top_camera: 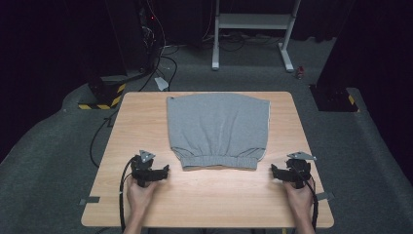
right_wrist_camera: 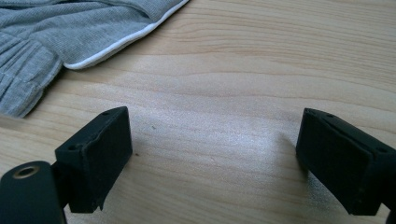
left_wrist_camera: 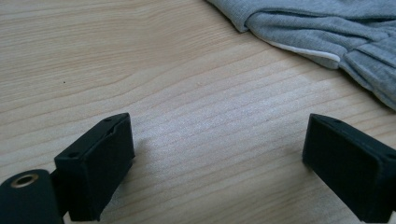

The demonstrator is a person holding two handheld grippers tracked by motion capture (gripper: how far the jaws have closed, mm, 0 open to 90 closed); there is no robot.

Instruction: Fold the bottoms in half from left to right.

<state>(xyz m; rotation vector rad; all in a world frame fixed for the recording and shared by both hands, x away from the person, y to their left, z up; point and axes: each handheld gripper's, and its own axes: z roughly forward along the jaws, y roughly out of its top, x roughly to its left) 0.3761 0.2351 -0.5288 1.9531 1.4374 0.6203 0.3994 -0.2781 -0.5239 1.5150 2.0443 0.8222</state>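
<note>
**Both grippers idle at the near corners of a folded grey garment**

Currently the grey garment (top_camera: 217, 129) lies flat in the middle of the wooden table (top_camera: 146, 204), centre of the high view, with its gathered waistband (top_camera: 219, 162) along the lower edge, facing the person. It appears to be a pair of shorts, folded; the exact cut cannot be confirmed.

The left gripper (top_camera: 155, 173) rests low at the lower left of the high view, just left of the waistband's left corner. Its jaws stand wide apart with bare wood between them, holding nothing. In the left gripper view the cloth (left_wrist_camera: 327, 32) sits in the upper right of the frame, ahead of the jaws and apart from them.

The right gripper (top_camera: 284, 174) rests at the lower right, just right of the waistband's right corner. Its jaws are likewise spread and empty. In the right gripper view the cloth (right_wrist_camera: 70, 32) occupies the upper left.

Finding: the waistband runs left to right across the frame, between the two grippers, and each is about equally near its own corner. Neither touches the cloth. Any coming grasp probably calls for each gripper to travel inward toward its corner.
</note>
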